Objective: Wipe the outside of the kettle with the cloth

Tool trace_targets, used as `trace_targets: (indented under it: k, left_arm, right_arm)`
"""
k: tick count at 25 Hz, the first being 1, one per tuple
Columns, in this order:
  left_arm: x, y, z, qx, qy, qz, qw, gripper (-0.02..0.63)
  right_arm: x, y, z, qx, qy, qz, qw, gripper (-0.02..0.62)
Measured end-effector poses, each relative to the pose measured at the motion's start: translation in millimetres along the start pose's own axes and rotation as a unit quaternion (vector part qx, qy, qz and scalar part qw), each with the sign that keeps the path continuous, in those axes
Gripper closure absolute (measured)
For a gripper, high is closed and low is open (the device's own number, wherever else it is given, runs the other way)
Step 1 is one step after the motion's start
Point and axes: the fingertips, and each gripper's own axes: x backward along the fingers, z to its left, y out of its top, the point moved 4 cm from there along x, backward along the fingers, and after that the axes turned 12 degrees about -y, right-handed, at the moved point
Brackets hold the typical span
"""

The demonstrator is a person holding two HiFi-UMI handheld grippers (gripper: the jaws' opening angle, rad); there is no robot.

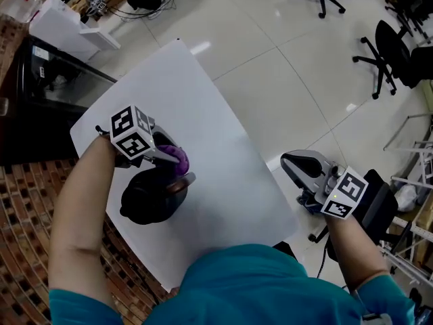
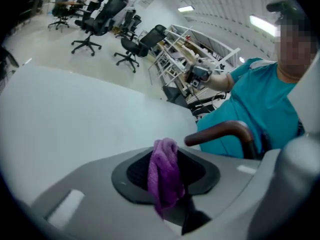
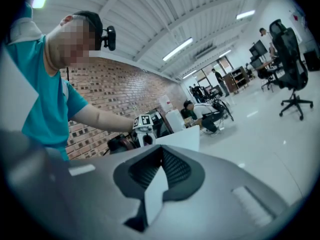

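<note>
A black kettle (image 1: 145,202) with a brown handle (image 1: 181,181) stands on the white table (image 1: 216,134) near its left front edge. My left gripper (image 1: 169,156) is just above the kettle's top, shut on a bunched purple cloth (image 1: 180,162). In the left gripper view the cloth (image 2: 165,176) hangs pinched between the jaws, and the handle (image 2: 225,131) curves just beyond it. My right gripper (image 1: 287,160) hangs in the air off the table's right edge, far from the kettle. Its jaws (image 3: 161,154) meet with nothing between them.
The table's right edge and front corner lie close to my right gripper. A dark cabinet (image 1: 40,107) stands at the left by a brick wall. Office chairs (image 1: 385,53) stand on the shiny floor beyond. People sit at desks (image 3: 202,109) far off.
</note>
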Motion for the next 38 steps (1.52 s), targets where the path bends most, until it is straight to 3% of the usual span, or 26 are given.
trace_targets:
  k: [3, 7, 10, 13, 15, 16, 18, 19, 20, 21, 23, 25, 28, 29, 31, 32, 33, 36, 38]
  left_arm:
    - [13.5, 28.6, -29.4, -0.038, -0.044, 0.022, 0.9981, 0.479]
    - [-3.5, 24.1, -28.8, -0.031, -0.039, 0.162, 0.9855, 0.479]
    - [-27.6, 19.6, -16.2, -0.028, -0.028, 0.182, 0.9824, 0.479]
    - [-43.4, 15.2, -0.4, -0.029, 0.014, 0.186, 0.982, 0.479]
    - [-46.1, 16.4, 7.3, -0.033, 0.061, 0.166, 0.9837, 0.479]
    - [-40.3, 19.4, 8.4, -0.032, 0.088, 0.135, 0.9864, 0.479]
    - [-7.9, 29.3, 2.1, -0.018, 0.151, 0.021, 0.9881, 0.479]
    - [17.5, 33.8, -6.8, -0.009, 0.187, -0.051, 0.981, 0.479]
    - [46.1, 35.6, -20.2, -0.001, 0.223, -0.125, 0.9667, 0.479]
    - [74.9, 33.7, -38.1, 0.007, 0.258, -0.196, 0.9459, 0.479]
    - [121.8, 20.2, -86.3, 0.023, 0.318, -0.319, 0.8925, 0.479]
    - [137.2, -1.4, -141.1, 0.041, 0.348, -0.412, 0.8411, 0.479]
    - [94.0, -33.7, -201.9, 0.08, 0.338, -0.521, 0.7795, 0.479]
    - [70.2, -41.3, -213.7, 0.095, 0.331, -0.562, 0.7518, 0.479]
    - [20.0, -49.9, -225.2, 0.125, 0.311, -0.648, 0.684, 0.479]
    - [-5.5, -50.9, -224.7, 0.14, 0.295, -0.682, 0.6547, 0.479]
    - [-30.4, -49.5, -220.5, 0.156, 0.278, -0.705, 0.6339, 0.479]
    - [-87.6, -39.7, -196.0, 0.203, 0.233, -0.734, 0.6044, 0.482]
    - [-103.4, -42.0, -173.9, 0.22, 0.215, -0.759, 0.5735, 0.481]
  right_arm:
    - [4.2, 0.7, -5.1, -0.005, -0.003, -0.006, 1.0, 0.591]
    - [6.2, -3.2, -6.0, -0.013, -0.006, -0.009, 1.0, 0.591]
    - [7.1, -1.8, -2.3, -0.014, -0.004, -0.012, 1.0, 0.591]
    - [14.8, 3.0, -4.4, -0.013, -0.008, -0.018, 1.0, 0.591]
    - [22.4, 5.2, -5.7, -0.013, -0.011, -0.021, 1.0, 0.591]
    - [25.6, 6.4, -4.8, -0.012, -0.012, -0.022, 1.0, 0.591]
    - [30.0, 10.2, -1.0, -0.01, -0.009, -0.026, 1.0, 0.591]
    - [31.5, 12.6, 1.3, -0.008, -0.007, -0.027, 1.0, 0.591]
    - [32.7, 14.9, 4.0, -0.007, -0.004, -0.029, 1.0, 0.592]
    - [33.5, 16.9, 7.1, -0.006, -0.001, -0.031, 1.0, 0.591]
    - [34.5, 20.2, 14.4, -0.001, 0.007, -0.033, 0.999, 0.591]
    - [34.7, 23.4, 22.1, 0.005, 0.017, -0.035, 0.999, 0.591]
    - [35.9, 27.0, 31.7, 0.01, 0.03, -0.037, 0.999, 0.591]
    - [36.5, 27.8, 34.0, 0.011, 0.033, -0.038, 0.999, 0.591]
    - [37.4, 27.6, 38.6, 0.013, 0.041, -0.037, 0.998, 0.591]
    - [37.9, 26.2, 40.7, 0.014, 0.046, -0.035, 0.998, 0.591]
    - [38.7, 24.0, 42.2, 0.015, 0.05, -0.031, 0.998, 0.591]
    - [43.1, 14.4, 44.3, 0.016, 0.06, -0.017, 0.998, 0.592]
    - [47.2, 8.2, 43.2, 0.017, 0.064, -0.007, 0.998, 0.591]
